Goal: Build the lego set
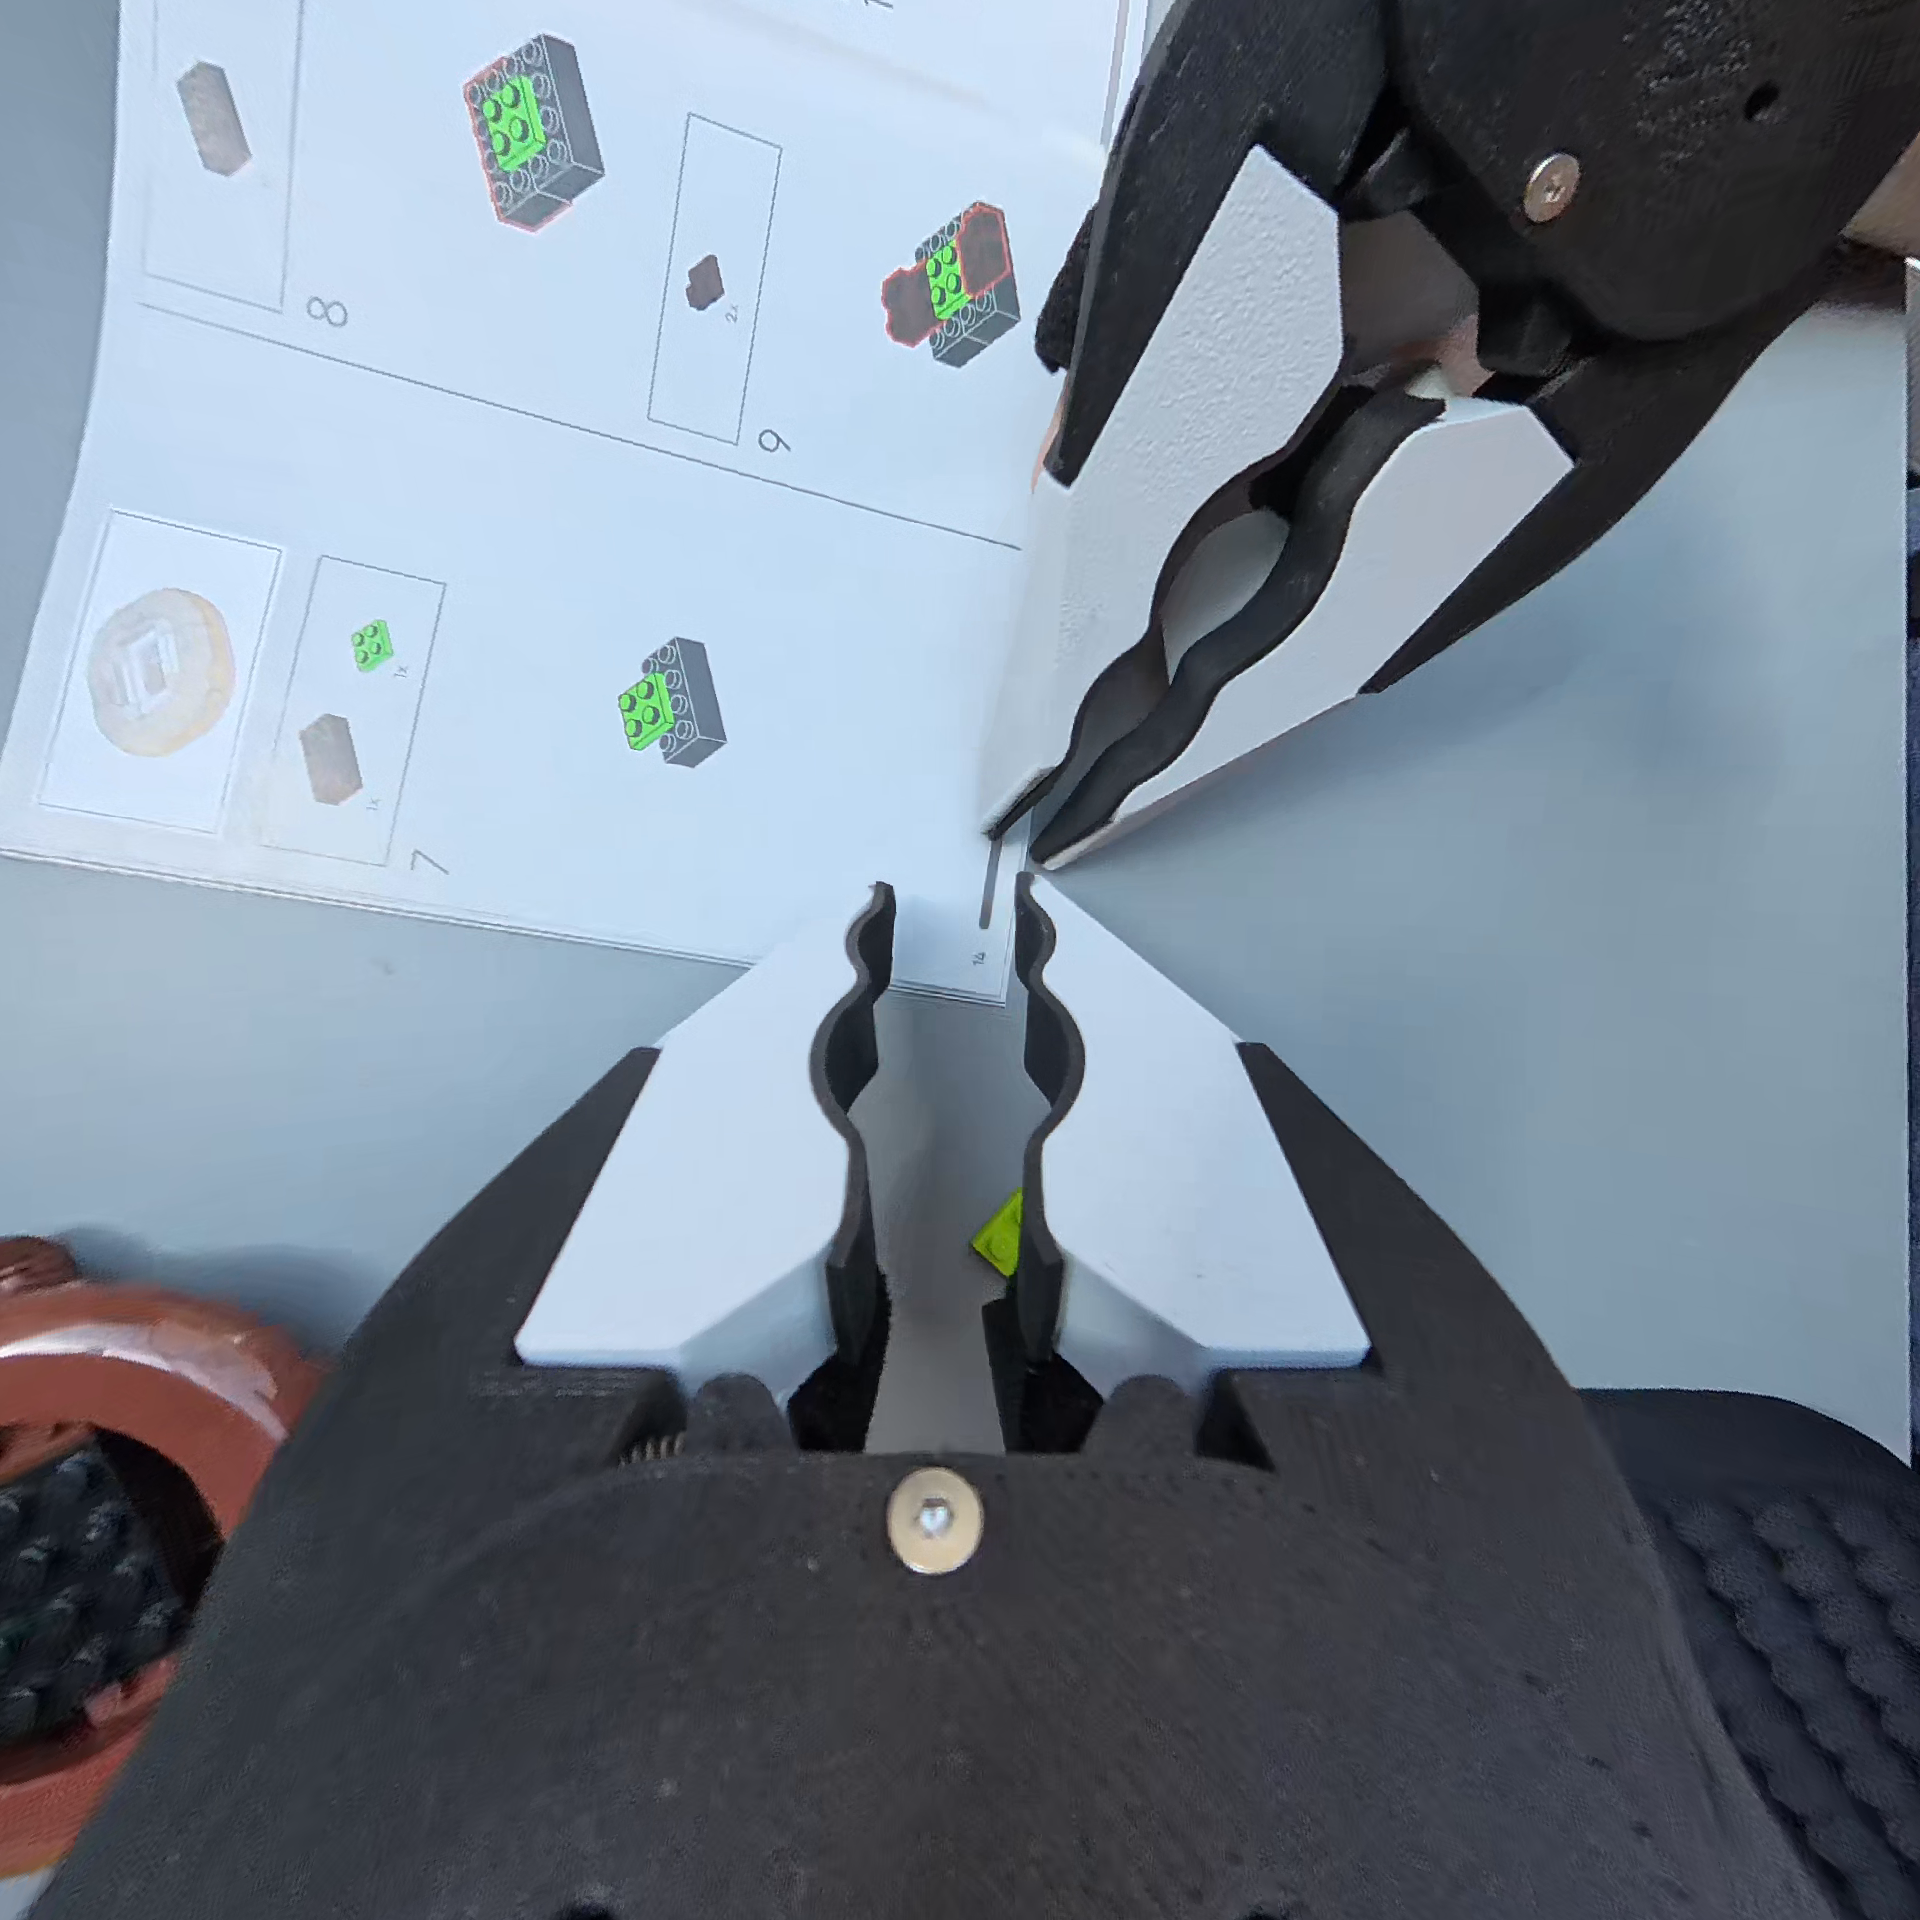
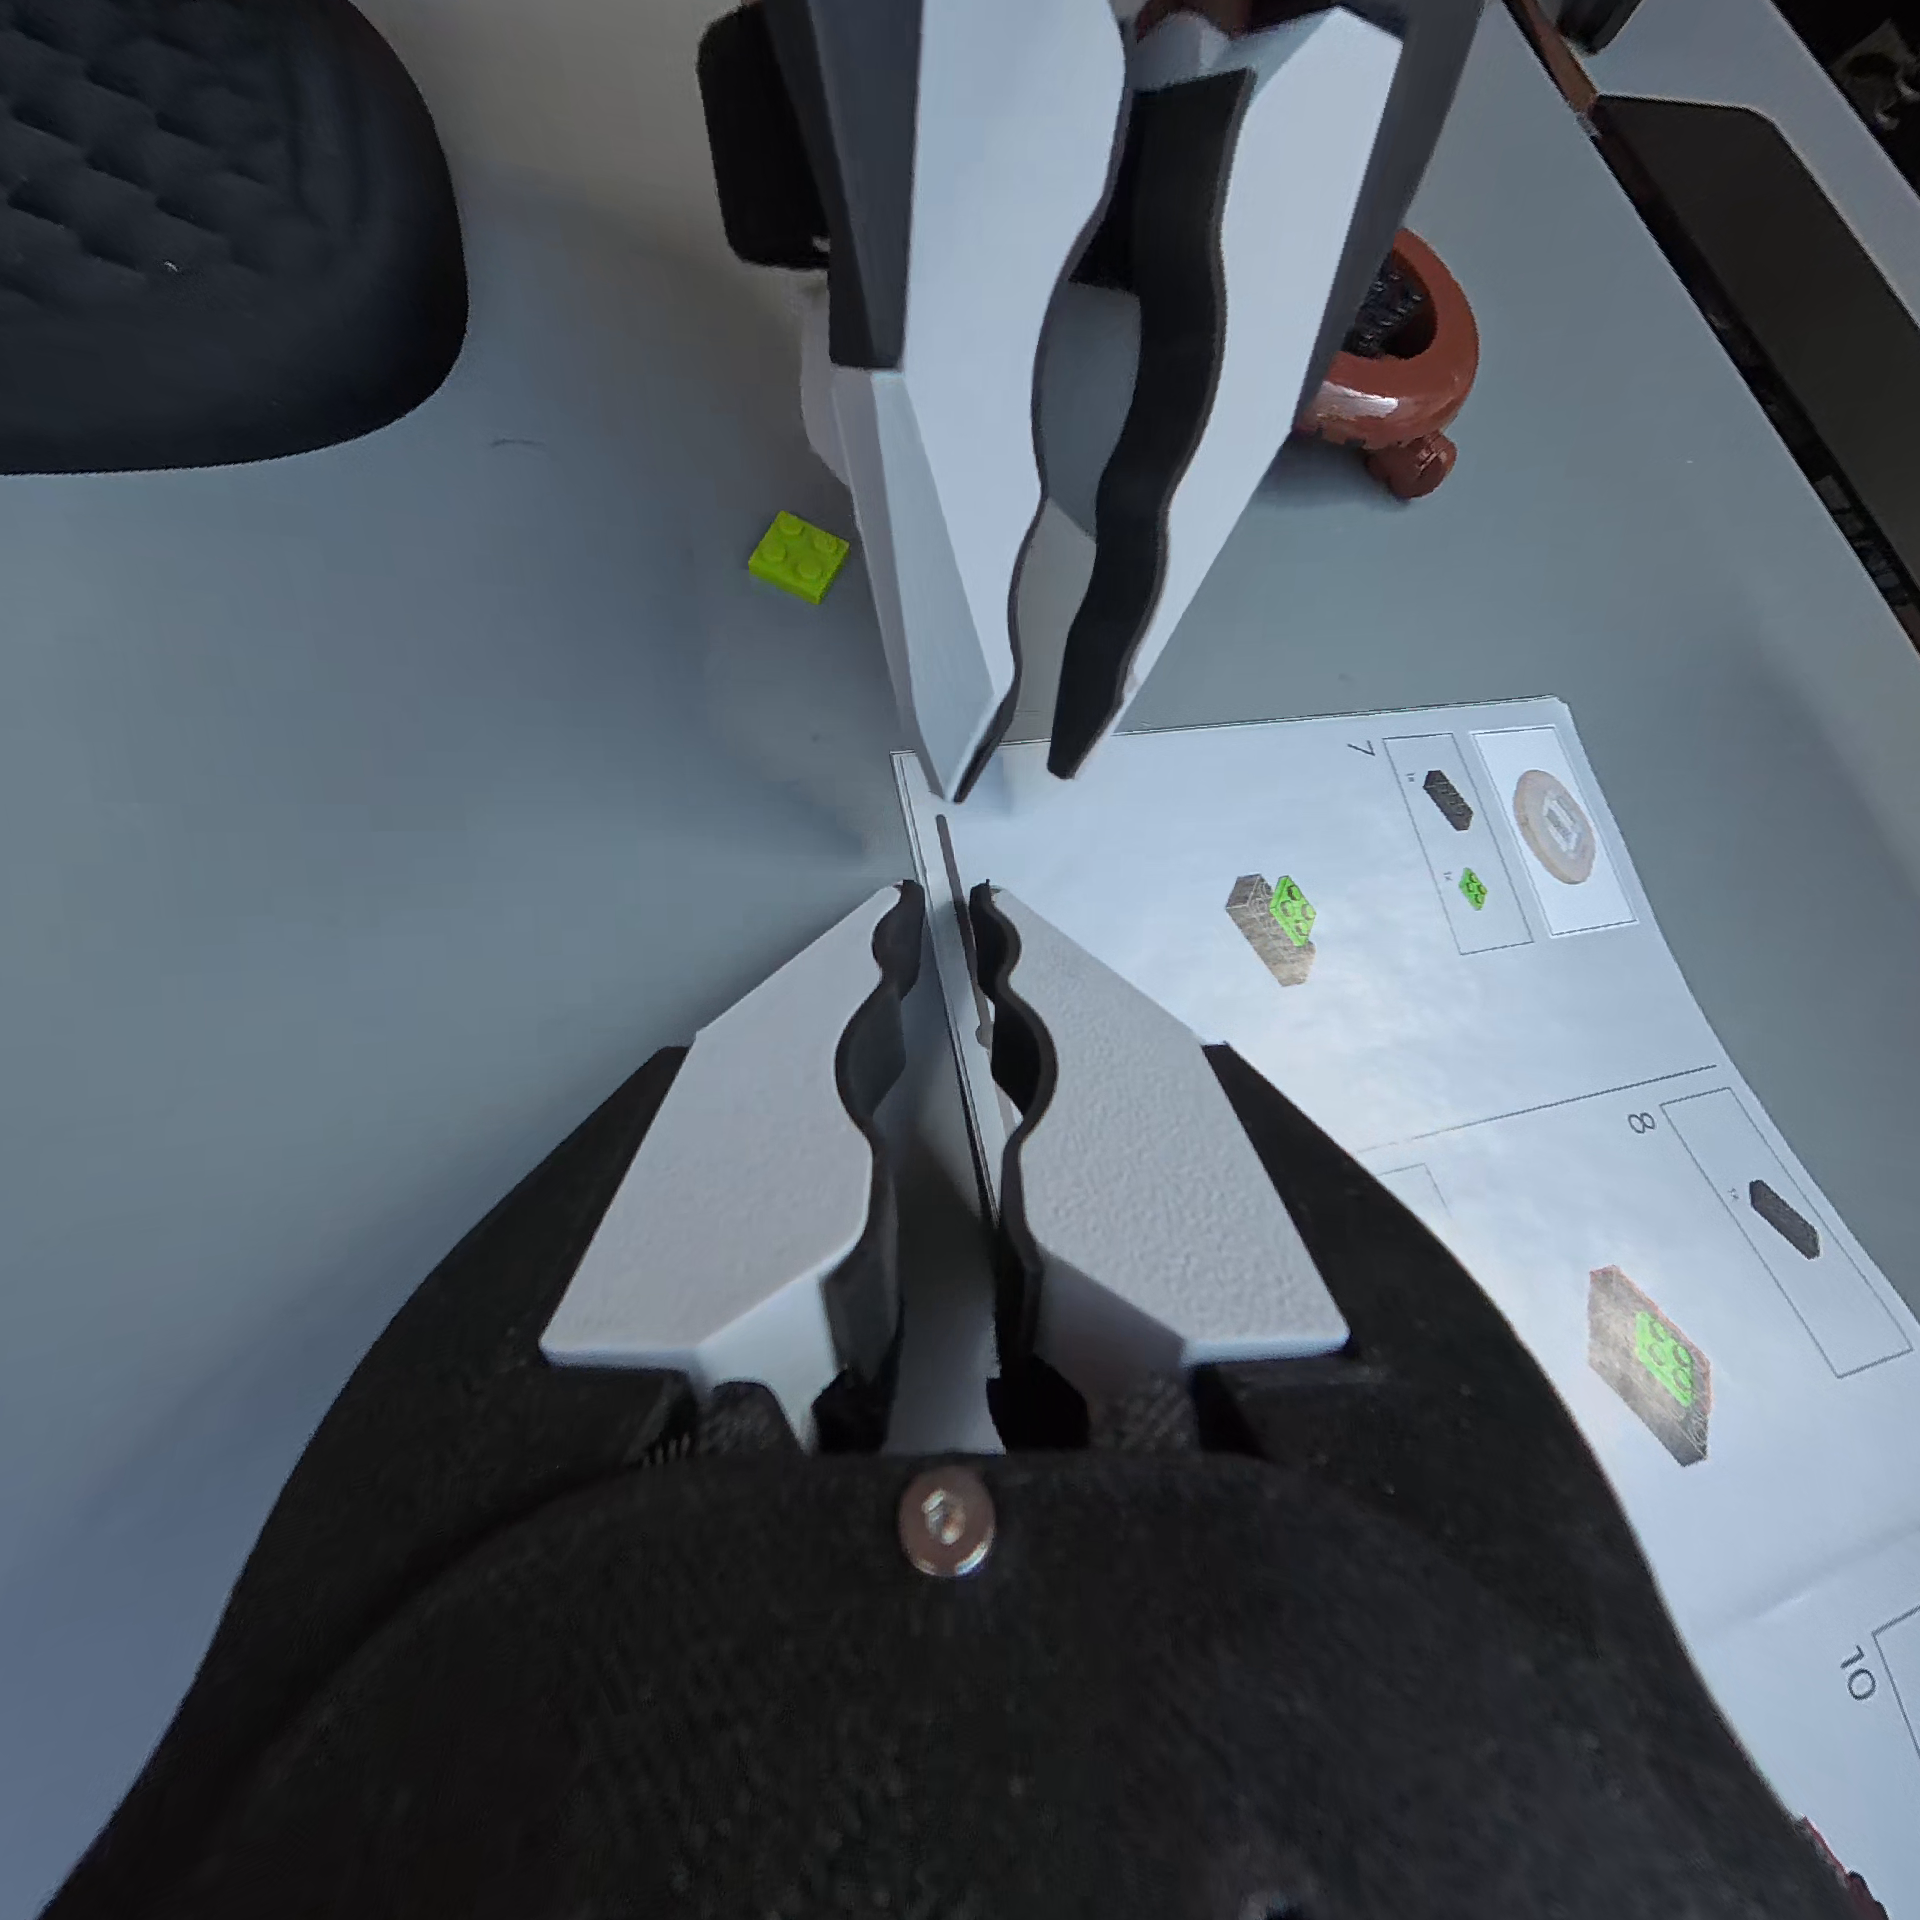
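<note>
An instruction booklet (image 1: 540,499) lies open on the grey table and also shows in the right wrist view (image 2: 1382,1039). My right gripper (image 2: 945,891) is shut on the edge of a booklet page, which runs edge-on between its jaws; it shows in the left wrist view (image 1: 1018,842) at the booklet's corner. My left gripper (image 1: 954,891) is open and empty, its tips just over the same corner, facing the right gripper; it shows in the right wrist view (image 2: 1018,779). A lime-green 2x2 plate (image 2: 798,556) lies on the table, partly hidden behind my left fingers (image 1: 1000,1238).
A round reddish-brown Lego pot (image 2: 1397,384) with dark bricks inside stands behind the left gripper, blurred at the lower left of the left wrist view (image 1: 135,1455). A dark mesh chair seat (image 2: 208,229) sits at the table's edge (image 1: 1797,1621). My left and right fingertips are right by each other. About 7 centimeters separates my left fingertips from the lime-green 2x2 plate (image 2: 798,556).
</note>
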The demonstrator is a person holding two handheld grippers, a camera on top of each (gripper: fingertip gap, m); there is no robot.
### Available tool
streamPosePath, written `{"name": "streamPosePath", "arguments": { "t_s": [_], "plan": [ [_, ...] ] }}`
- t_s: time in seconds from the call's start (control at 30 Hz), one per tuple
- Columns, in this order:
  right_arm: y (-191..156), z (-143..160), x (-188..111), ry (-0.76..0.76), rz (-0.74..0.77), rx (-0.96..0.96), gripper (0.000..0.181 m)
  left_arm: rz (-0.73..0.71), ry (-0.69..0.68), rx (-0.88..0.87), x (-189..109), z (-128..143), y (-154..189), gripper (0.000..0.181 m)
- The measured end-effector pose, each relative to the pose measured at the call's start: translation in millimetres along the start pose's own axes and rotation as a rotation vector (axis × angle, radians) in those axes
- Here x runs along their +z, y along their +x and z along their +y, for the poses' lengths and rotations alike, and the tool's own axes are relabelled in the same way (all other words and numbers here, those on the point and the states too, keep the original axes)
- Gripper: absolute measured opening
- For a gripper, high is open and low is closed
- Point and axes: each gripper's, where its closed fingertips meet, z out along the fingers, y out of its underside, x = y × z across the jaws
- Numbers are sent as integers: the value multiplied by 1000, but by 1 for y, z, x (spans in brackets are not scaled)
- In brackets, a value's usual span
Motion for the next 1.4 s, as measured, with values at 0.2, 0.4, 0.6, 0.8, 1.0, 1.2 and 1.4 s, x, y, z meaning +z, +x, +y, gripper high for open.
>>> {"name": "streamPosePath", "arguments": {
  "t_s": [0.2,0.4,0.6,0.8,1.0,1.2,1.4],
  "plan": [
    [3,-22,-15,51,-80,-47,20,-88,307,-112,-58,-19,23,19],
    [16,-37,-16,138,-177,-143,34,-307,530,-223,-99,-30,63,36],
    [20,-60,-37,450,-127,-11,34,-373,701,-302,-127,-60,99,44],
    [52,-66,-59,564,83,-59,34,-379,824,-389,-147,-68,123,44],
    [72,-77,-80,689,254,-114,34,-421,850,-506,-158,-54,152,45],
    [65,-78,-67,654,243,-160,34,-518,789,-553,-156,-58,176,46],
    [61,-80,-70,671,198,-127,33,-600,667,-621,-136,-73,182,48]
  ]
}}
